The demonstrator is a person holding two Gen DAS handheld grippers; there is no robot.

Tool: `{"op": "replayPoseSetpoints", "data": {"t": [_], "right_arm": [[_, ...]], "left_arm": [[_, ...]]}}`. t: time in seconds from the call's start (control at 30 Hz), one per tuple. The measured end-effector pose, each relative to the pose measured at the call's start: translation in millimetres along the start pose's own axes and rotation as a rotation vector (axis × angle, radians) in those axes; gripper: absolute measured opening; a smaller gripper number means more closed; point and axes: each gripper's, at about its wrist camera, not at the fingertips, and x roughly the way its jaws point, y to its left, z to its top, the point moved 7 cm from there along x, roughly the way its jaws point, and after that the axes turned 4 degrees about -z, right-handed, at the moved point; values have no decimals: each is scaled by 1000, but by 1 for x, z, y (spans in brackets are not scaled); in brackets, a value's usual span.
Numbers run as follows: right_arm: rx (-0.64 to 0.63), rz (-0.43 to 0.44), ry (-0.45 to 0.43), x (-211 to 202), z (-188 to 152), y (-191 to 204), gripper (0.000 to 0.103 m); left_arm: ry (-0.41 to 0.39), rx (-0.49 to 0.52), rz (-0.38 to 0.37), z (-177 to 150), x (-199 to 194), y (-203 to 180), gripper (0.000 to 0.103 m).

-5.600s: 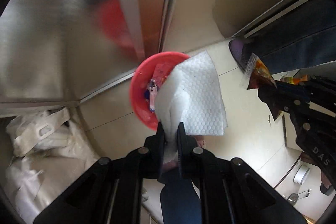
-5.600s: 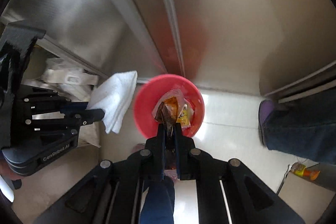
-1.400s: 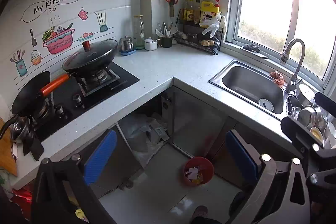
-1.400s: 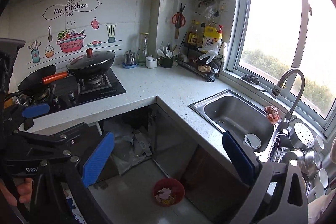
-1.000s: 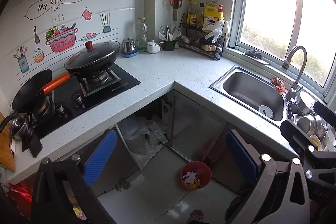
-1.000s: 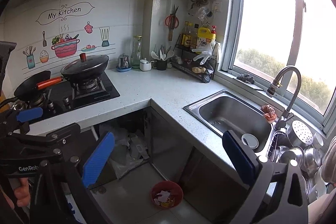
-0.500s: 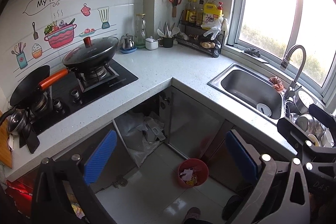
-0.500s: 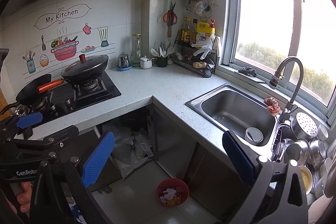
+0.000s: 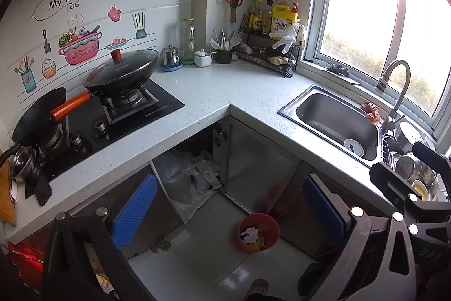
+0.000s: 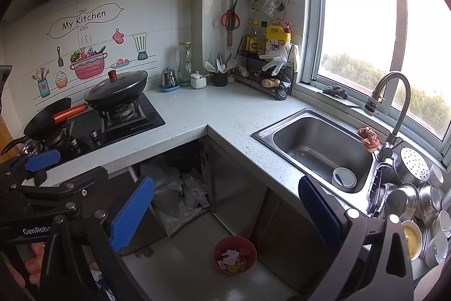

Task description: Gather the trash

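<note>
A red trash bin (image 9: 258, 232) stands on the floor in the cabinet corner under the counter, with paper and wrappers inside. It also shows in the right wrist view (image 10: 235, 254). My left gripper (image 9: 229, 212) is wide open and empty, held high above the floor. My right gripper (image 10: 225, 210) is wide open and empty too. The left gripper shows at the left edge of the right wrist view (image 10: 42, 160). The right gripper shows at the right edge of the left wrist view (image 9: 417, 182).
An L-shaped grey counter (image 9: 214, 92) holds a gas stove with a lidded wok (image 9: 121, 72) and a black pan (image 9: 36, 114). A steel sink (image 10: 318, 148) and tap sit by the window. An open cabinet holds plastic bags (image 9: 191, 177). Dishes (image 10: 417, 202) stack at the right.
Earlier both grippers hung over the bin, shut on a paper towel and a wrapper. Now both are open, empty and raised high. Over the last second both views drift only slightly.
</note>
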Motion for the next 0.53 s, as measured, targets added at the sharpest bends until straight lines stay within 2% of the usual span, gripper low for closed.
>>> {"op": "replayPoseSetpoints", "data": {"t": [0.53], "right_arm": [[2, 16, 16, 2, -3, -2, 102]], "left_arm": [[6, 11, 0, -3, 4, 1, 103]]}}
